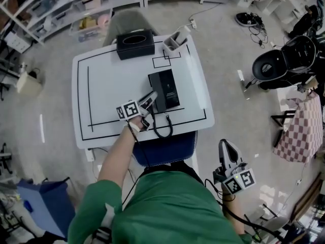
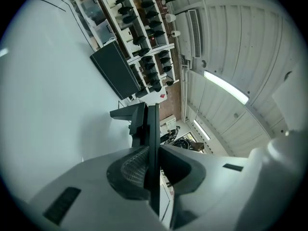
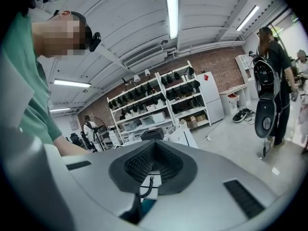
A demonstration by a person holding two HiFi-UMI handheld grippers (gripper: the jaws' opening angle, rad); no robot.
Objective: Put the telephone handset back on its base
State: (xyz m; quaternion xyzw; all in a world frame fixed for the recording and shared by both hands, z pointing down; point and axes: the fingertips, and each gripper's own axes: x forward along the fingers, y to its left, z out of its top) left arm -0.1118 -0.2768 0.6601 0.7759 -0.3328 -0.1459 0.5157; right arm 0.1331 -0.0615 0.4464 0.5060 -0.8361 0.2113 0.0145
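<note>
The black telephone base [image 1: 168,88] stands in the middle of the white table [image 1: 101,85]. The black handset [image 1: 155,88] lies along the base's left side, and its curly cord [image 1: 163,130] loops toward the table's front edge. My left gripper [image 1: 151,98] reaches in from the front left, its jaws closed on the handset's near end. In the left gripper view a thin black slab, the handset [image 2: 153,121], runs between the pads of my left gripper [image 2: 153,148]. My right gripper [image 1: 225,145] hangs off the table at my right side, shut and holding nothing [image 3: 154,146].
A black tissue box [image 1: 135,43] [image 2: 115,71] sits at the table's far edge, with a small grey holder [image 1: 174,41] to its right. A blue chair seat [image 1: 165,149] is under the front edge. Shelves line the far wall, and dark equipment [image 1: 284,62] stands on the floor at right.
</note>
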